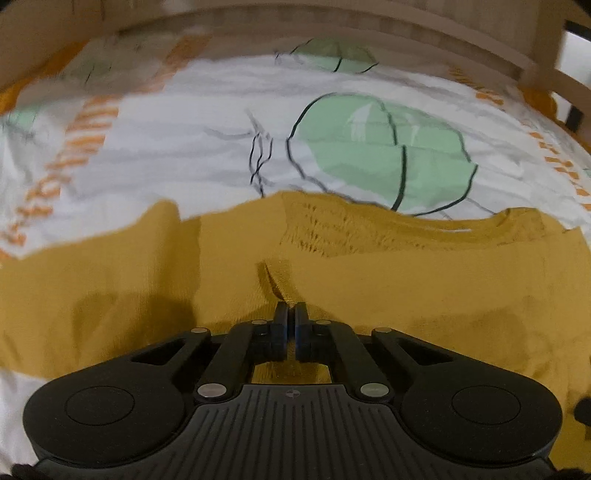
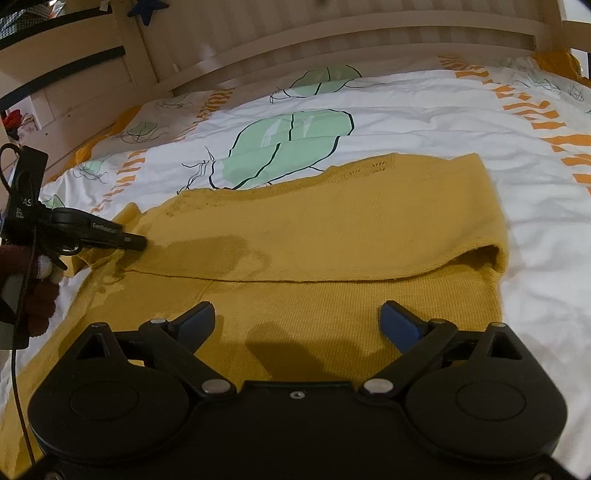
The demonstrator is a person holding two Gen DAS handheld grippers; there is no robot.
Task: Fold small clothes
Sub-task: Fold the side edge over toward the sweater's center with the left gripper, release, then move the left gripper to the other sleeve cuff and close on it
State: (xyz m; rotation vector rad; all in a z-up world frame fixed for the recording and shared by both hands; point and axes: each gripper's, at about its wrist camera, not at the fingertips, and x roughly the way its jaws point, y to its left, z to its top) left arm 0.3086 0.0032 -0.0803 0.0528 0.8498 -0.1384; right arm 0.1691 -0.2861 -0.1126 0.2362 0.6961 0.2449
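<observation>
A mustard-yellow knit sweater (image 2: 332, 229) lies flat on a bed, on a white duvet (image 2: 424, 122) printed with pale green leaf shapes and orange dashes. In the right wrist view the sweater fills the middle of the frame. Its upper part is folded over, leaving a straight fold edge that runs left to right across the middle, with a rolled end at the right. A band of openwork knit shows along the far edge. The long axis runs across the frame, from lower left to right.

The right gripper (image 2: 298, 317) sits at the bottom centre of that view, its blue-padded fingers (image 2: 400, 323) spread wide apart over the near layer of the sweater, with nothing between them.

The left gripper (image 2: 135, 242) enters from the left edge of the same view, its tip at the sweater's left end. In the left wrist view the left gripper's fingers (image 1: 281, 325) are pressed together at the centre, with a small raised crease of yellow fabric just ahead of the tips. Whether any fabric is pinched cannot be told. A pale wooden bed frame (image 2: 332, 26) curves along the top.
</observation>
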